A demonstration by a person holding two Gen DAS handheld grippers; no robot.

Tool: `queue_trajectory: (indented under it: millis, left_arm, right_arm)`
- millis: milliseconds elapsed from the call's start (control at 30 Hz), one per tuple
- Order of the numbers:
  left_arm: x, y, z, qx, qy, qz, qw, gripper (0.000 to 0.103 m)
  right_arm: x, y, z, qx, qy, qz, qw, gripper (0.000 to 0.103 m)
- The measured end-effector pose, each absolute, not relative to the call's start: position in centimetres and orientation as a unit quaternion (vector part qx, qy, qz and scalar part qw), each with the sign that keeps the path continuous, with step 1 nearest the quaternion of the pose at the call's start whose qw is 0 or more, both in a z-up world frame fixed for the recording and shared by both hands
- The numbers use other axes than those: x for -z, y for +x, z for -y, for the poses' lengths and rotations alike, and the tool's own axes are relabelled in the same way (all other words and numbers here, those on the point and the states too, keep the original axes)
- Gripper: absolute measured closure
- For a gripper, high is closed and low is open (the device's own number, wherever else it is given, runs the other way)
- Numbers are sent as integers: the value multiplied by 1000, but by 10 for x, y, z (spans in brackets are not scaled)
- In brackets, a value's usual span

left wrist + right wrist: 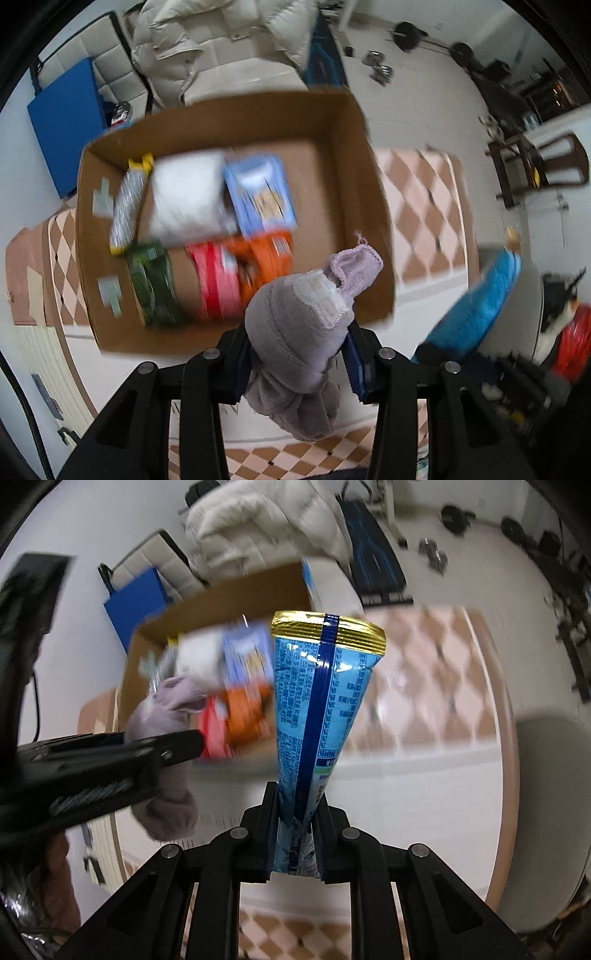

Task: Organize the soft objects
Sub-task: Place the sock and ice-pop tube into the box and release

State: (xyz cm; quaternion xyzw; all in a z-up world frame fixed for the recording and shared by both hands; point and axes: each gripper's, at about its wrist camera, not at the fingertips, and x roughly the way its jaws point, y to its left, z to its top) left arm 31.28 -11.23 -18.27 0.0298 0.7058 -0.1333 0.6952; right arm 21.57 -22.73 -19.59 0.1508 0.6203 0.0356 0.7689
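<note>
My left gripper (297, 363) is shut on a lilac sock bundle (295, 332) and holds it above the near edge of an open cardboard box (347, 184). The box holds several packets: a white one (184, 199), a light blue one (262, 195), an orange one (266, 258), a red one (214, 280) and a green one (151, 284). My right gripper (295, 843) is shut on a blue snack packet with a gold top seal (317, 709), held upright right of the box (221, 602). The left gripper (147, 755) with the sock bundle (166, 709) shows at the left of the right wrist view.
The box stands on a table with a checkered tan and pink cloth (424, 206). A bright blue towel (476, 295) lies at the right. A cream jacket (207, 40) lies on a seat behind the box. A wooden chair (535, 166) and dumbbells (380, 66) are on the floor beyond.
</note>
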Motion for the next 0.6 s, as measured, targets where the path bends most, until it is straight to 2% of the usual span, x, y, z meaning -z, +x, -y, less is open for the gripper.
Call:
queue_trajectory:
  millis: [133, 267, 433, 600]
  left_arm:
    - [201, 371, 112, 136, -5, -733, 667, 64]
    - [227, 407, 123, 142, -20, -759, 636, 64]
    - [263, 427, 134, 157, -38, -791, 590, 64]
    - [275, 433, 143, 156, -30, -797, 583, 63]
  right_arm:
    - [194, 273, 218, -29, 147, -624, 767, 85]
    - [219, 317, 209, -17, 143, -649, 747, 85]
    - [258, 345, 211, -18, 152, -683, 715, 85]
    - [281, 357, 214, -18, 158, -701, 695, 85]
